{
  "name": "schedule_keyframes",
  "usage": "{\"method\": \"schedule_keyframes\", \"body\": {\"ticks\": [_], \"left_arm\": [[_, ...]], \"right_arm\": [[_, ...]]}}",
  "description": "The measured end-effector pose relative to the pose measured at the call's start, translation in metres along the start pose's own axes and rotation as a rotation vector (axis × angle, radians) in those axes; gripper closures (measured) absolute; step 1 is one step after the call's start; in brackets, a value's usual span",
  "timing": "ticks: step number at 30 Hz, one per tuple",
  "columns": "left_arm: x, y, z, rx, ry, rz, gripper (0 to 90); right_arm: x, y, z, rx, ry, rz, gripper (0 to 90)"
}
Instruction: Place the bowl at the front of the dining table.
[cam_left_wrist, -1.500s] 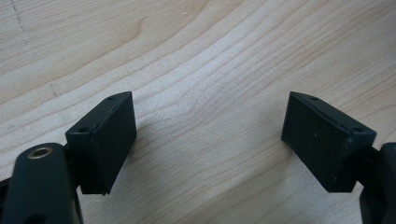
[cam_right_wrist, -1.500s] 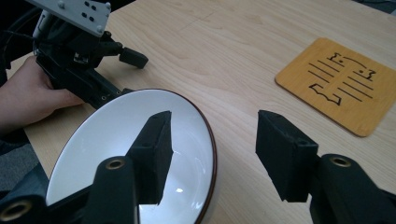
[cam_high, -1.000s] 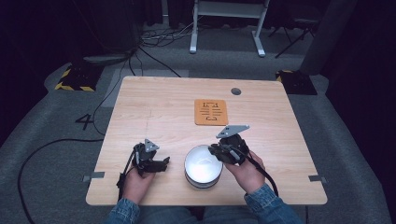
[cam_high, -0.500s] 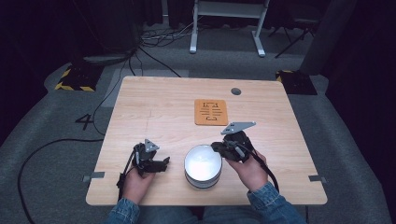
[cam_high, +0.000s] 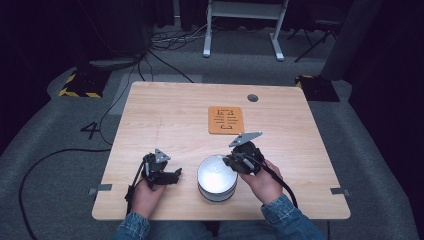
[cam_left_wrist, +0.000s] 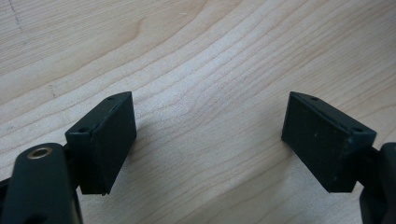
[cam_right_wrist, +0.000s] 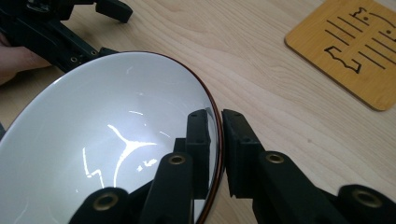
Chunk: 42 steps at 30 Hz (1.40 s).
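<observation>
A white bowl (cam_high: 217, 175) with a thin dark rim stands on the wooden desk (cam_high: 165, 120) near its front edge, between the person's 2 hands. The right claw (cam_high: 231, 161) pinches the bowl's rim at about 2 o'clock of the bowl in the high view: in the right gripper view 1 jaw sits inside the bowl (cam_right_wrist: 107, 140) against the white wall and the other outside, pressed together on the rim with only the wall between them. The right hand (cam_high: 260, 180) holds that claw from the 4 o'clock side of the bowl.

The left claw (cam_high: 176, 173) lies at the bowl's 9 o'clock, just beside it and apart from it, in the left hand (cam_high: 147, 192). In the left gripper view its 2 jaws stand spread wide over bare wood, nothing between them.

An orange square mat (cam_high: 226, 120) with dark line markings lies at the bowl's 12 o'clock, well apart from it, towards the far side of the desk. A small round grey disc (cam_high: 252, 98) sits in the desk at about 1 o'clock of the mat.
</observation>
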<state>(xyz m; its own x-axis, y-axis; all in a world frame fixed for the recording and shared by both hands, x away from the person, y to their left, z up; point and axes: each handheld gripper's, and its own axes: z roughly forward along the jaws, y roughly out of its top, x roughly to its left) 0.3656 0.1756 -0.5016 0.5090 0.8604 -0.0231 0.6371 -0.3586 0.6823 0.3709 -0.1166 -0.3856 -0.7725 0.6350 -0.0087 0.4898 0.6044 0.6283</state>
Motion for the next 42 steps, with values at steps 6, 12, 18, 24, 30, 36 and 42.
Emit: {"method": "schedule_keyframes", "body": {"ticks": [6,12,18,24,30,36,42], "left_arm": [[0.000,0.000,0.000,0.000,-0.003,-0.001,18.0],[0.000,0.000,0.000,0.000,-0.002,0.000,18.0],[0.000,0.000,0.000,0.000,-0.002,0.000,18.0],[0.000,0.000,0.000,0.000,0.000,0.000,18.0],[0.000,0.000,0.000,-0.002,0.003,-0.005,18.0],[-0.001,-0.001,0.000,-0.007,-0.001,-0.020,18.0],[-0.001,-0.002,-0.002,-0.001,0.000,-0.009,17.9]], "right_arm": [[0.001,0.002,-0.001,0.004,-0.002,-0.001,81.6],[-0.001,0.007,-0.009,-0.007,-0.003,0.006,81.7],[-0.008,0.016,-0.018,-0.035,0.009,0.012,81.7],[-0.013,0.027,-0.022,-0.049,0.008,0.013,81.7],[-0.019,0.036,-0.025,-0.069,0.001,0.006,81.7],[-0.028,0.045,-0.026,-0.087,-0.007,0.029,81.7],[-0.041,0.052,-0.027,-0.108,-0.023,0.038,81.7]]}}
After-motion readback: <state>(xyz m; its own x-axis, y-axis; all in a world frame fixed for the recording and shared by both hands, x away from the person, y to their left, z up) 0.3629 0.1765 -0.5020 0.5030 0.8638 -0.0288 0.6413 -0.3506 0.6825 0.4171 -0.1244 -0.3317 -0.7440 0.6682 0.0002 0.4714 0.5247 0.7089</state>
